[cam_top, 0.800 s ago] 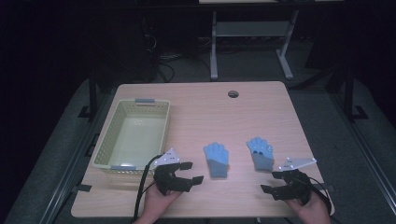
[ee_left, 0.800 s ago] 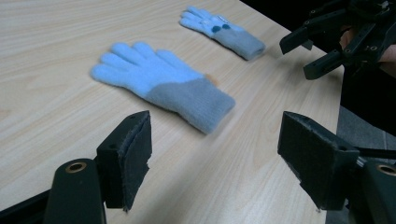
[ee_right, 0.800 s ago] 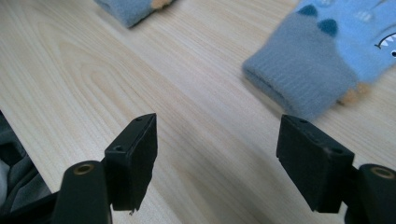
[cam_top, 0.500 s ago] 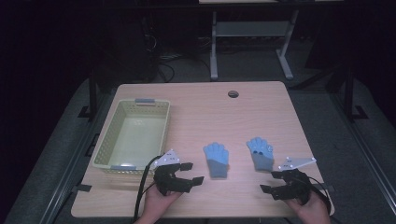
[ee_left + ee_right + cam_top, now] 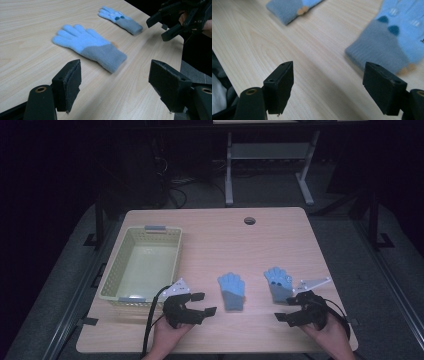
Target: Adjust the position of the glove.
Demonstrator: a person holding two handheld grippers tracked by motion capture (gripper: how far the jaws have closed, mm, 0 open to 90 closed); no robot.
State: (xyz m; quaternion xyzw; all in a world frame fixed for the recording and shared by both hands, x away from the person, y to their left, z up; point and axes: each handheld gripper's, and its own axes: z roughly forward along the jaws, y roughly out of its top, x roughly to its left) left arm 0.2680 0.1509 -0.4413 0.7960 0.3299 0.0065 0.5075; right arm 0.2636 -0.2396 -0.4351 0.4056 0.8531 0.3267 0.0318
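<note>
Dark room around us; wooden table (image 5: 210, 235) lit. Pale yellow basket (image 5: 111, 281) at its left. We hold the left gripper (image 5: 200, 304) and right gripper (image 5: 286, 309) low at the near edge, jaws of both spread, nothing between. 2 blue gloves lie flat: left glove (image 5: 232, 291) mid-table, right glove (image 5: 278, 283) just beside the right gripper.

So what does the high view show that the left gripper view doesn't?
High view alone: the yellow basket at the table's left, the cable hole, and both hands with the left gripper whole. Left gripper view alone: its own open jaws close up, nothing between them. Both: the plain glove, the dotted glove, the right gripper, the wooden table.
</note>
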